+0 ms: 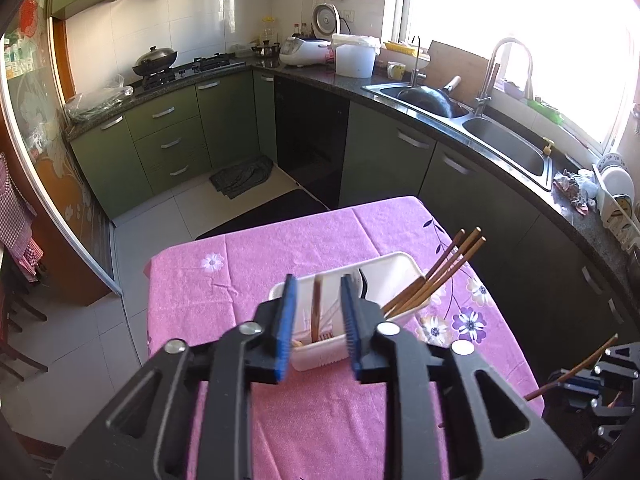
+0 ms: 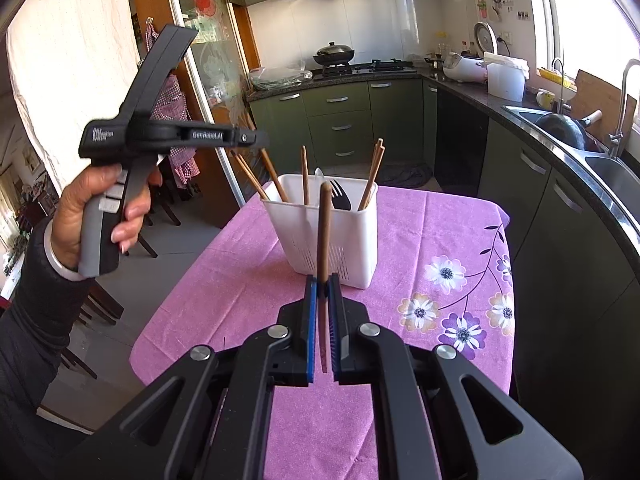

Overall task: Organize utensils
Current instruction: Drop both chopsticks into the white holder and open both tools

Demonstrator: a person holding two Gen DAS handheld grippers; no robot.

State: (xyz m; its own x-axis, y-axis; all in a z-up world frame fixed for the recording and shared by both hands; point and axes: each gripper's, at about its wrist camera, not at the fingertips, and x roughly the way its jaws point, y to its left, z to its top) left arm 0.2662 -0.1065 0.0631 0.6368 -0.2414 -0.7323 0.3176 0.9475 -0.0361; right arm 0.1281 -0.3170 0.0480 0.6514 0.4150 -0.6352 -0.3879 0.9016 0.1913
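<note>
A small table draped in a pink, slightly nubbly floral cloth (image 2: 248, 280) is seen in a green-fronted kitchen, and on it a white rectangular plastic utensil holder (image 2: 332, 236) with slotted lower walls is stood upright. Several slender brown wooden chopsticks (image 2: 374, 176) are leaned in its compartments, beside a dark fork (image 2: 340, 194) and a pale spoon; which compartment holds which cannot be told. The left gripper (image 1: 316, 320) is held over the holder with its ribbed blue pads parted and nothing pressed between them, one chopstick (image 1: 316, 304) being seen standing in the holder beyond the gap. The right gripper (image 2: 322, 320) is closed on a single smooth wooden chopstick (image 2: 325, 232), which is pinched near its lower end and pointed up toward the holder. The sorting step appears to be under way, with this last stick not yet placed. The next move is judged to call for the held chopstick to be carried above a chopstick compartment, tipped downward and released without the leaning sticks being knocked.
</note>
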